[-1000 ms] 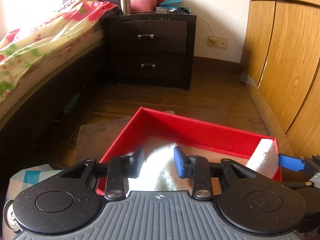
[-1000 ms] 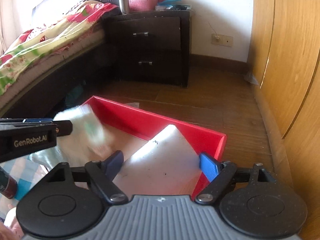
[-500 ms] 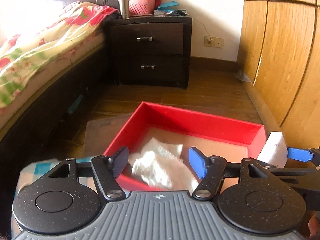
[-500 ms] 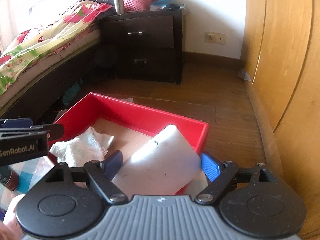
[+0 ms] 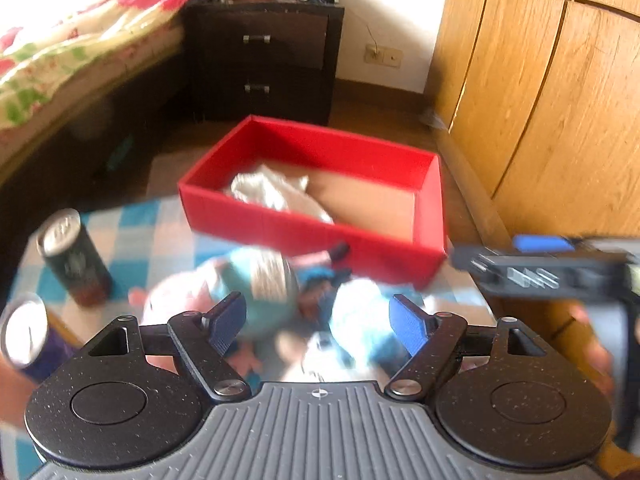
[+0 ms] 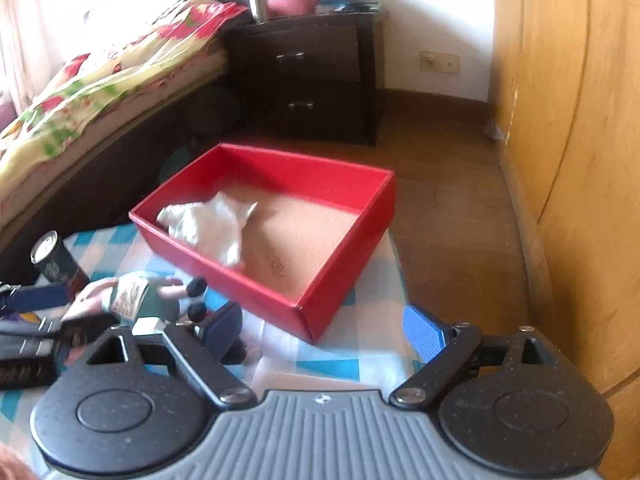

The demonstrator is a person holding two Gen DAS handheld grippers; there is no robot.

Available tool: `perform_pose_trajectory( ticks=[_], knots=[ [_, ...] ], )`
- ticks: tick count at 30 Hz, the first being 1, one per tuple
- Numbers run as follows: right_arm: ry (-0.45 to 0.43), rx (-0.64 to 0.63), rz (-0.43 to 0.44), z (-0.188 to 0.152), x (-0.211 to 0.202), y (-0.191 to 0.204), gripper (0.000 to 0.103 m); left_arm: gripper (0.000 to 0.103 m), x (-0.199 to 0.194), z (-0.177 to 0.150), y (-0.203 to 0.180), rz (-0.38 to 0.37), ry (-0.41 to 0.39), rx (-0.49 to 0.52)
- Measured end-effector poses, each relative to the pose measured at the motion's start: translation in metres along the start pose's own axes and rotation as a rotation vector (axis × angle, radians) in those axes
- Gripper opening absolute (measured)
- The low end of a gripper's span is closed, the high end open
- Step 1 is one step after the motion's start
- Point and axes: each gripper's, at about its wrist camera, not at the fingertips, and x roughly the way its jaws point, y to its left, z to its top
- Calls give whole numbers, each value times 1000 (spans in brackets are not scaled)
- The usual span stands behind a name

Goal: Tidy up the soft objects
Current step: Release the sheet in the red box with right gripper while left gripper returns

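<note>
Clearly, both tools stand with nothing between their pads. The left gripper (image 5: pixel 318 322), whose jaws have just been opening, is spread wide above a blurred heap of plush toys (image 5: pixel 256 280) on a blue-and-white checked cloth (image 5: pixel 136 220). The right gripper (image 6: pixel 320 330) is likewise held wide and empty over the cloth, just short of the near corner of the red box (image 6: pixel 344 248).

One soft piece, a crumpled white cloth (image 6: pixel 208 224), is already lodged in the box's left end, on its brown cardboard floor. The step in hand is judged to be the reach for the next plush. It is best done by centring the pads on the toy's fullest, roundest part, since stuffed fabric gives and slips from a shallow pinch. The two upright drink cans (image 5: pixel 74 256) beside the heap, rigid and smooth, should be given room, as they could be toppled by a sweeping approach. The box walls appear thin and straight, so the toy should be lifted over the rim, not dragged against it.
</note>
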Motion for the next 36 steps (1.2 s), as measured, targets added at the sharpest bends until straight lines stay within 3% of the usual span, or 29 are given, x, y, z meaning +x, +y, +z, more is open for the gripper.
perform_pose_trajectory(
  ticks=[2,5,6,8,11,15,21,23,24,25,27,28,29,31,36],
  knots=[
    [19,-17,1,4,17,7,29,77,-3,-7,3,-13,4,-19],
    [50,6,46,5,25,-1,25,77,-5,-18,7,-30,8,-17],
    [32,-44,58,1,21,-4,27,77,-6,-22,7,-32,7,-1],
    [39,-187,58,-9,17,-5,58,77,-4,-25,6,-44,1,28],
    [56,-368,147,-33,17,-15,61,77,-2,-29,10,-93,2,5],
    [70,-516,186,-50,33,-15,69,77,6,-29,17,-132,28,-42],
    [112,-510,309,-41,72,-14,72,77,20,-31,17,-124,56,-45],
    [163,-426,371,-36,82,-19,72,77,22,-31,16,-125,62,-48],
    [179,-382,393,-34,85,-22,69,77,23,-31,16,-126,63,-47],
    [200,-330,422,-34,87,-26,56,77,23,-30,16,-127,61,-47],
    [216,-259,452,-34,83,-32,47,77,22,-28,14,-132,55,-46],
    [220,-248,456,-34,79,-31,27,77,21,-27,12,-134,52,-46],
    [238,-215,467,-34,76,-33,16,77,20,-27,11,-135,48,-47],
    [251,-155,482,-34,68,-35,8,77,17,-27,9,-138,41,-45],
    [214,-128,456,-32,40,-30,0,78,5,-23,5,-142,9,-37]
  ],
)
